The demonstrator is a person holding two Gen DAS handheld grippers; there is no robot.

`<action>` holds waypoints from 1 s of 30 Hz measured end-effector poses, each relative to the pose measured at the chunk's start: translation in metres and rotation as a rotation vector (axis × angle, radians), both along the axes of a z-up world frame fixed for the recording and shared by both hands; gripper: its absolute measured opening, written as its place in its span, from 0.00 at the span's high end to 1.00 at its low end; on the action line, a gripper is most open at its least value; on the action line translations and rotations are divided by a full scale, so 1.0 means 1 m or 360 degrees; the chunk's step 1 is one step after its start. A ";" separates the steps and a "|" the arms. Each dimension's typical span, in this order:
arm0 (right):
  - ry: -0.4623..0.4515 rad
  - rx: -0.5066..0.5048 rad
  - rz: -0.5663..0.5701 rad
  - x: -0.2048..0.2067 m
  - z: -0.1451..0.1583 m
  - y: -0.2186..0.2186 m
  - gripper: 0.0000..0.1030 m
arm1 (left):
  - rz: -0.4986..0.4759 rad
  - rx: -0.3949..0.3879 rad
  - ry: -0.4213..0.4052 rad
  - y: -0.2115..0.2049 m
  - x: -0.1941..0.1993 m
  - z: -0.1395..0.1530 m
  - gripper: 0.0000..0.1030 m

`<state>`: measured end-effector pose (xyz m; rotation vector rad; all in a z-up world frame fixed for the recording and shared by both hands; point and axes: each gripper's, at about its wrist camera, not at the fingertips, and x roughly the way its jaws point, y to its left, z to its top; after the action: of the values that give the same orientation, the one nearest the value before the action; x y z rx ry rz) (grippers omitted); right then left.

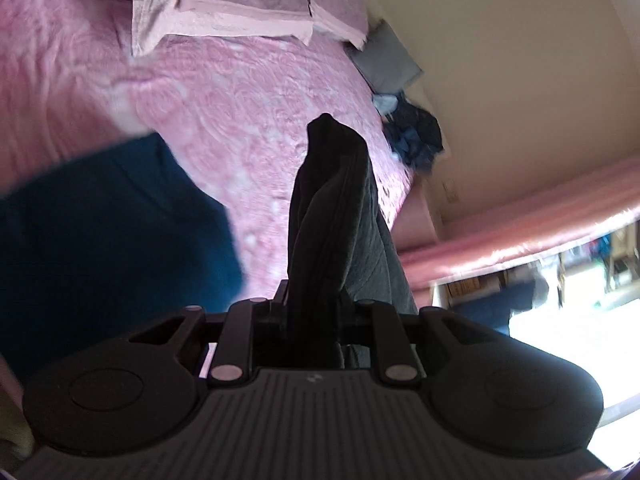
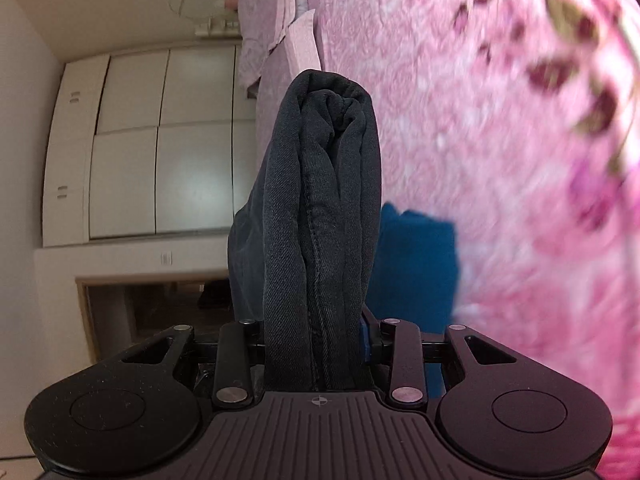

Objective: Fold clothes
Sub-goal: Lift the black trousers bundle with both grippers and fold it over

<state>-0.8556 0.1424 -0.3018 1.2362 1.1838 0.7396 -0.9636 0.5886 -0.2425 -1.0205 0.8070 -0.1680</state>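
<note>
right wrist view: dark denim garment (image 2: 320, 208), likely jeans, bunched thick between the right gripper (image 2: 320, 320) jaws, clamped on it, held up off the pink bedspread (image 2: 460, 120). heavy twill by the look, stiff at seams, soft elsewhere, not slippery, not fragile; best taken at a hem or waistband edge, thick roll could slip out. shows white wardrobe doors (image 2: 160, 140) and a blue cloth (image 2: 416, 264) behind. left wrist view: left gripper (image 1: 316, 300) jaws pinched on a thinner fold of the same dark garment (image 1: 332, 208), above the bed. adds pillows (image 1: 240, 0), grey cushion (image 1: 386, 58), crumpled dark clothes pile (image 1: 414, 138) at the bed edge.
</note>
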 end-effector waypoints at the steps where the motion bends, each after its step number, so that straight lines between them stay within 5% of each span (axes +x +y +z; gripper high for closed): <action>1: 0.0015 0.0000 -0.0067 -0.015 -0.009 0.021 0.67 | -0.0044 0.0025 0.0011 0.019 0.003 -0.003 0.85; 10: 0.0149 -0.0081 -0.0262 -0.069 -0.031 0.159 0.66 | -0.0255 0.0058 0.0134 0.133 0.027 -0.022 0.85; 24: 0.0173 -0.0300 -0.0351 -0.064 -0.022 0.145 0.66 | -0.0332 -0.0074 0.0196 0.124 0.057 -0.075 0.85; 30: 0.0160 -0.0568 -0.0346 -0.042 -0.049 0.154 0.54 | -0.0425 0.0113 0.0312 0.111 0.065 -0.120 0.80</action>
<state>-0.8979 0.2960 -0.3508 1.0873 1.1803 0.2915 -0.8987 0.6991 -0.3623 -0.8682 1.1207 -0.2681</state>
